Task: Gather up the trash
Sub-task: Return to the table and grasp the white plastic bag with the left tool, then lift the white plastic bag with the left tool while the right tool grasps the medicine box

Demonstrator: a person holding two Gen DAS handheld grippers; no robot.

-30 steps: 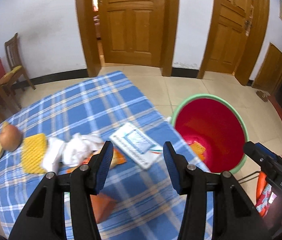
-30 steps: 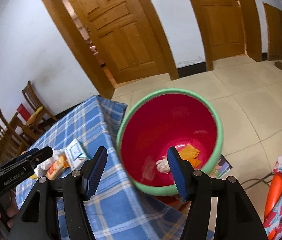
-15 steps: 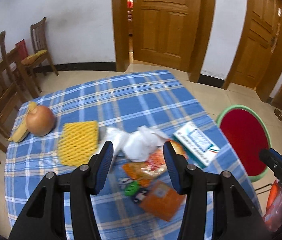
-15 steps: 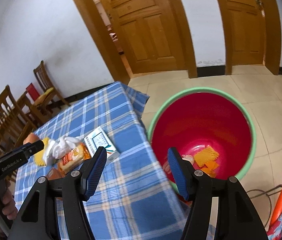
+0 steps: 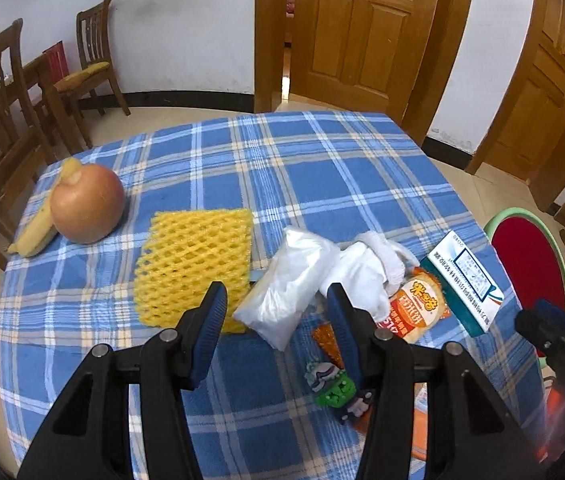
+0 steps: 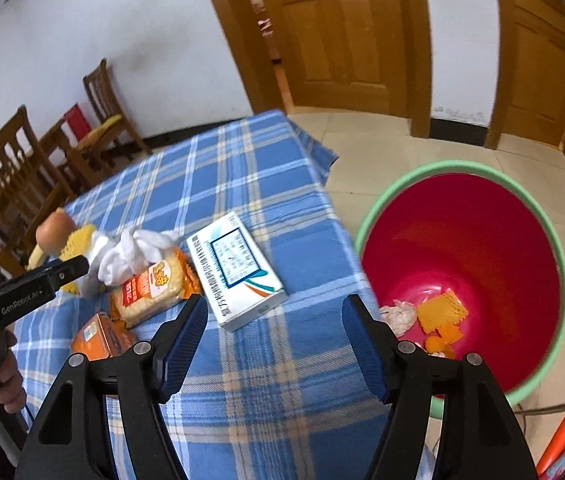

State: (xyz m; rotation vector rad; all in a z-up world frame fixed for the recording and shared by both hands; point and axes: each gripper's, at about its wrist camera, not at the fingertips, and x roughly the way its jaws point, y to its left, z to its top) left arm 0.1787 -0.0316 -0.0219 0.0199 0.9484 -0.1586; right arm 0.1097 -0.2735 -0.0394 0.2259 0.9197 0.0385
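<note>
**Bin started, table still littered**

A few scraps already lie at the bottom of the red bin [image 6: 478, 248]: a crumpled white wad and some yellow and orange pieces. That part looks done. Most of the trash remains on the checked tablecloth [image 5: 282, 168]: the yellow foam net [image 5: 196, 264], a clear plastic bag [image 5: 290, 286], a bunched white cloth [image 5: 366, 268], the orange snack packet [image 5: 416, 308], the white and teal box [image 5: 462, 280], a small wrapper with a green cartoon figure [image 5: 336, 390], and an orange carton [image 6: 100, 336] near the table's front edge. The onion [image 5: 87, 208] and the banana [image 5: 38, 226] beside it are probably not trash (a judgement only).

The left gripper [image 5: 276, 330] is spread wide and empty above the plastic bag, so a fresh pick seems about to begin. The right gripper [image 6: 274, 338] is likewise spread and empty, over bare cloth between the box and the bin.

The bin sits on the floor just beside the table. The left view cuts off most of it, and the gripper's fingers hide part of the cartoon wrapper. The small print on the box cannot be read.
</note>
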